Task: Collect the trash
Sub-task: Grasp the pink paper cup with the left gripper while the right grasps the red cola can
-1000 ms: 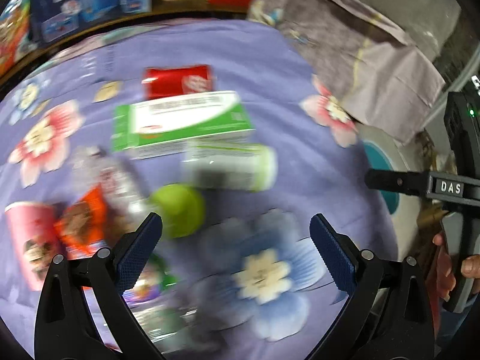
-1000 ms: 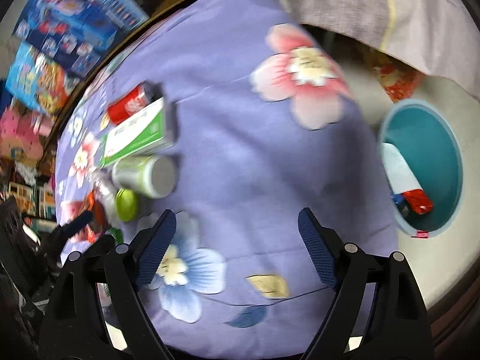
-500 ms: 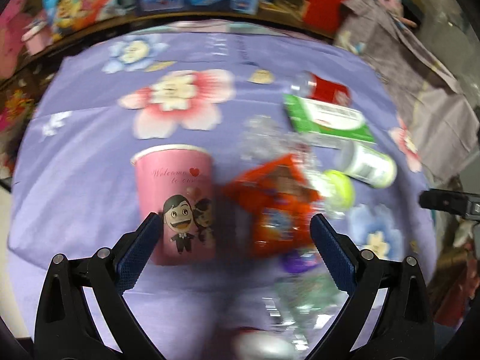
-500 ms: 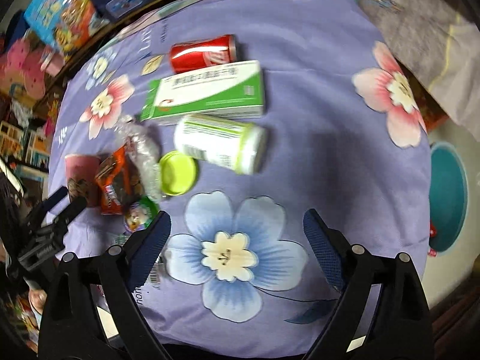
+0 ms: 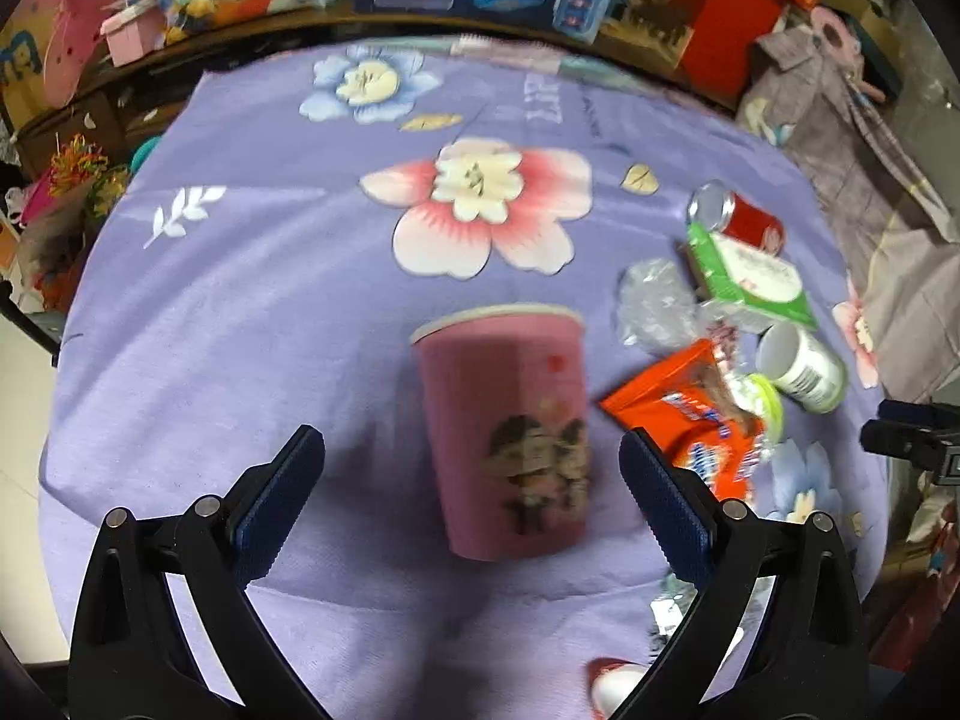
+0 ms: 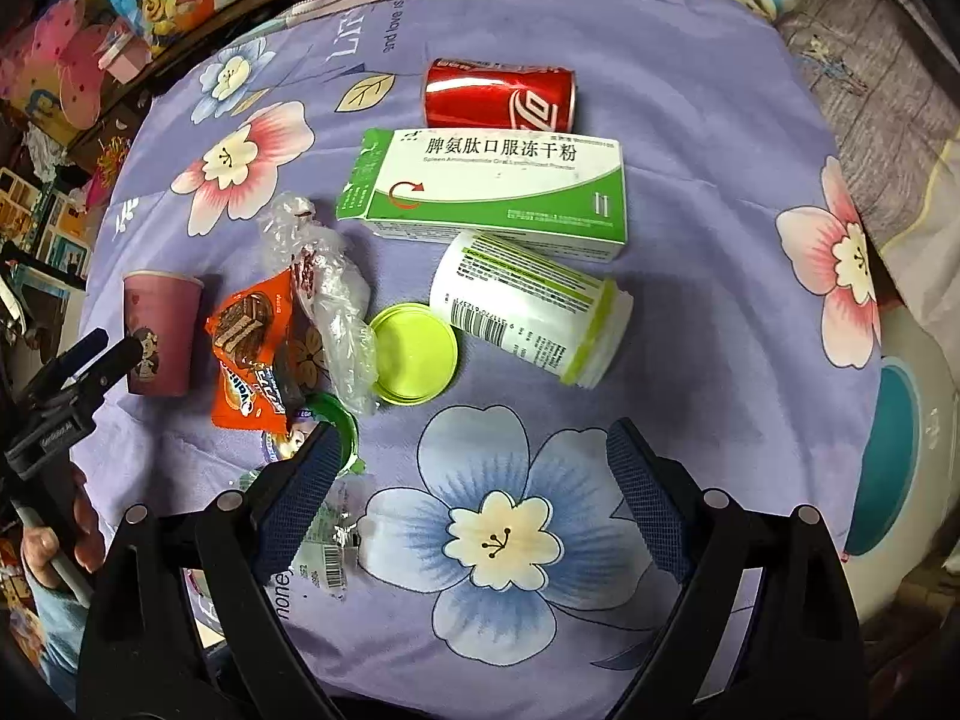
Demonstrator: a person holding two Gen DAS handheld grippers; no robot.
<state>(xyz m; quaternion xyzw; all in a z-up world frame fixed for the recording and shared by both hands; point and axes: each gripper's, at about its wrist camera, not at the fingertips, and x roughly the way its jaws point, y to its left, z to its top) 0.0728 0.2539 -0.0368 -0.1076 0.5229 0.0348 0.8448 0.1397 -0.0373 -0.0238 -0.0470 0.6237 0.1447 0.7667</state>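
Both grippers hang over the trash on the desk with the purple flower cloth [image 6: 690,138], and they hold nothing.

The left gripper [image 5: 471,495] points down at the pink paper cup with cartoon people [image 5: 510,432]. Its jaws are wide open, one on each side of the cup, not touching it. In the left view the orange snack wrapper [image 5: 684,420] lies at 3 o'clock from the cup, and the crumpled clear plastic [image 5: 657,300] lies toward 1 o'clock. The right gripper [image 6: 468,471] tilts down over a blue flower, jaws wide open too. In the right view, the white tub with green trim [image 6: 528,306] lies on its side at 12 o'clock from the jaws. The round lime-green lid [image 6: 414,354] is just beside it at 9 o'clock. The green and white box [image 6: 492,192] and the red soda can [image 6: 501,97] lie farther up. The teal round bin [image 6: 888,456] sits off the desk at 3 o'clock.
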